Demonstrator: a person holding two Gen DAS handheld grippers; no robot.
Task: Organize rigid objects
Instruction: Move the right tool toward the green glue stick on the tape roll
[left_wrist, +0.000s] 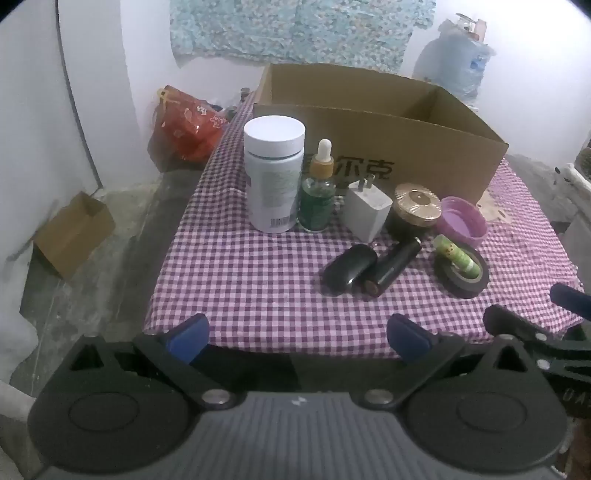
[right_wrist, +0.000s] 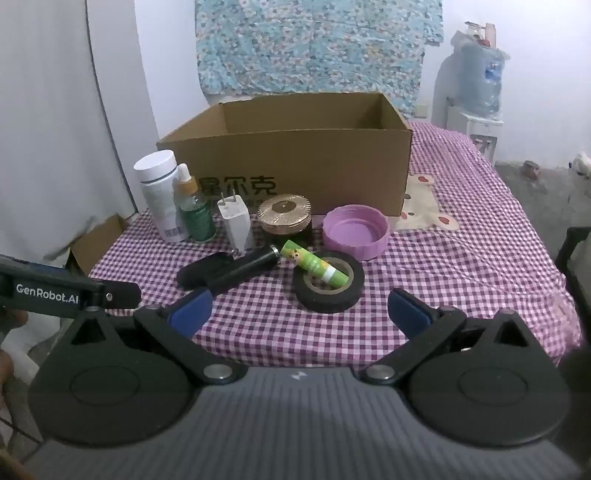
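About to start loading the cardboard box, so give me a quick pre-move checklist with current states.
1. left gripper open, nothing between its fingers: ok.
2. right gripper open, nothing between its fingers: ok.
3. cardboard box top open: ok; contents: cannot tell.
4. green tube lies across the black tape roll; lift it off before the roll: not ok.
5. white bottle and dropper bottle upright: ok.
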